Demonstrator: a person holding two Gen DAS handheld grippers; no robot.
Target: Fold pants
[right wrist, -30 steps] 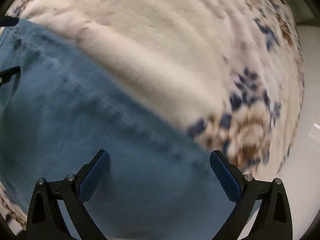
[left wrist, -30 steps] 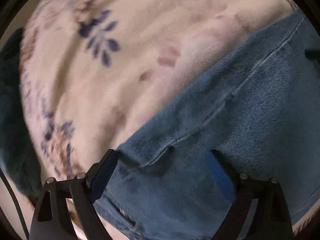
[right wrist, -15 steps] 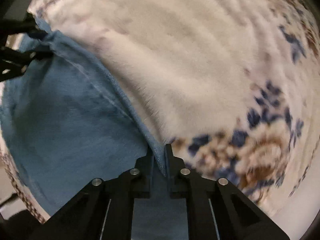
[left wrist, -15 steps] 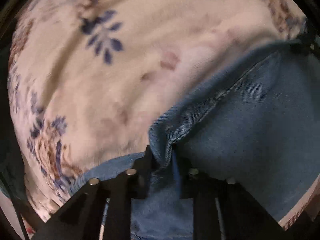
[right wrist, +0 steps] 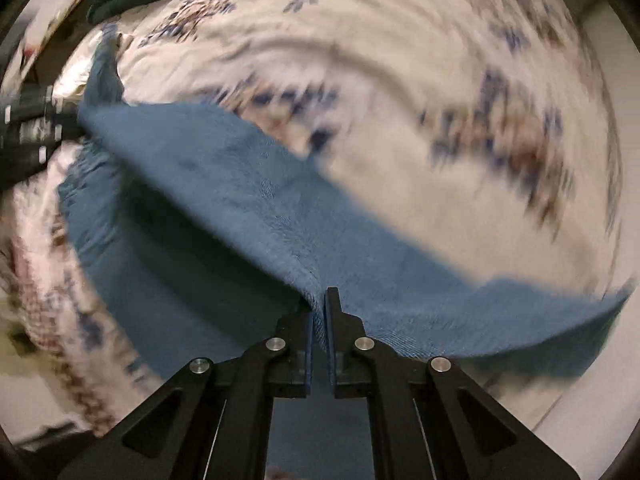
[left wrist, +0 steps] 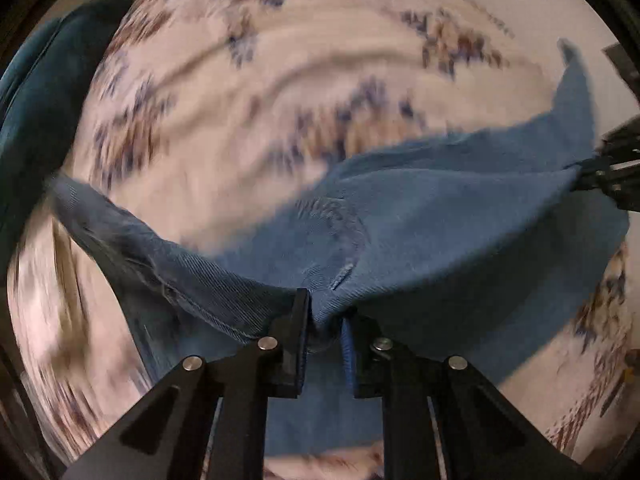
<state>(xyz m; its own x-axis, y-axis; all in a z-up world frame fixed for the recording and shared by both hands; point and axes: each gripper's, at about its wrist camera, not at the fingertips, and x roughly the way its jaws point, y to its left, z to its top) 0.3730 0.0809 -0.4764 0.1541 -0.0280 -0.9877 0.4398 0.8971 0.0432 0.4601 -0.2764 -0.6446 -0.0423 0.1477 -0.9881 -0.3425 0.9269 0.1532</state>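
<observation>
Left gripper (left wrist: pixel 325 320) is clamped on a bunched pinch of the pants (left wrist: pixel 420 216), denim puckered between my blue pads. Right gripper (right wrist: pixel 319 316) is also closed on the pants (right wrist: pixel 248 200), pads almost touching with just a thin fabric edge between them. Cloth is lifted and stretched between the two grippers, long axis running side to side from one to the other. Loose ends hang past both grip points. A shadowed lower layer sags under the taut top edge. In the left view I see the right gripper (left wrist: pixel 612 172) at the far right edge holding its corner; in the right view the left gripper (right wrist: pixel 36 124) is at the far left. Both fingers point forward and down over the floral blanket (left wrist: pixel 248 120). Blanket is motion-blurred. Dark teal cloth (left wrist: pixel 44 92) lies at the far edge
</observation>
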